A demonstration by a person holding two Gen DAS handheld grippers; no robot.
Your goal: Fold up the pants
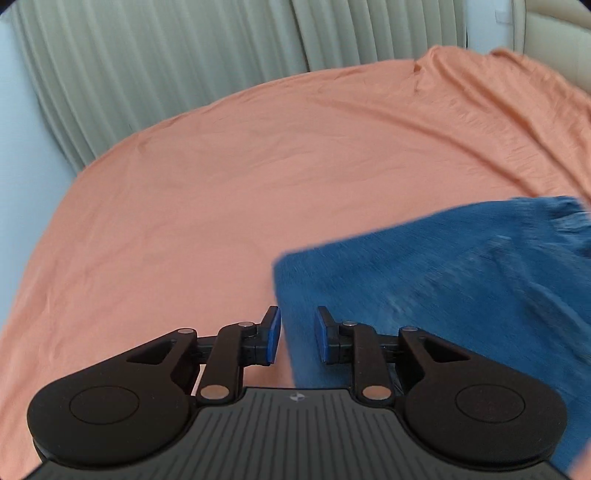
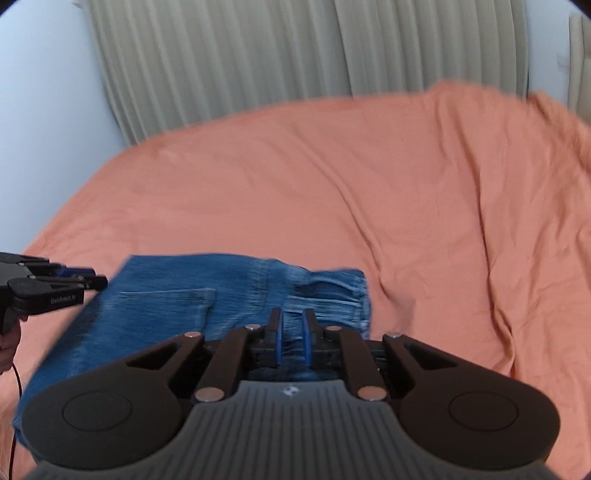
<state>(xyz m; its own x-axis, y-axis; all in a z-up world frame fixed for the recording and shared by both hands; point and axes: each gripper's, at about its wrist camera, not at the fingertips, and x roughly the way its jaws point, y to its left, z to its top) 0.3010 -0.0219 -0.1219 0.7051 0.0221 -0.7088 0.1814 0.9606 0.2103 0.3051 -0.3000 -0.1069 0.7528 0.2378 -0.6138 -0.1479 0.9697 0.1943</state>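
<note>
A pair of blue denim pants (image 2: 177, 314), already folded into a compact slab, lies flat on a wide orange bedsheet (image 2: 295, 177), close to the near edge of the bed. In the right wrist view the waistband end with its gathered seams and a stitched back pocket faces up, and the fabric runs from the lower left to just past the middle. The right gripper (image 2: 292, 338), black with blue pads, hovers over the waistband area with its fingers (image 2: 277, 339) drawn close, only a thin gap between them; denim shows through that gap, but whether the pads pinch it cannot be told. At the left edge of this view the left gripper (image 2: 79, 278) reaches in sideways beside the pants' left corner, with white lettering on its body that seems to read "GenRobot.AI", and part of a hand and a thin red cable below it. The left wrist view shows what the other cannot: the left gripper (image 1: 297, 334) with its fingers (image 1: 272, 334) spread apart, nothing between them, poised right at the pants' (image 1: 443, 288) near corner edge, with the bedsheet (image 1: 221, 206) open to its left. Behind the bed, both views show pale pleated curtains (image 2: 295, 55) and a white wall (image 2: 44, 92). A cream padded headboard (image 1: 554, 33) appears only in the left view's upper right corner.
</note>
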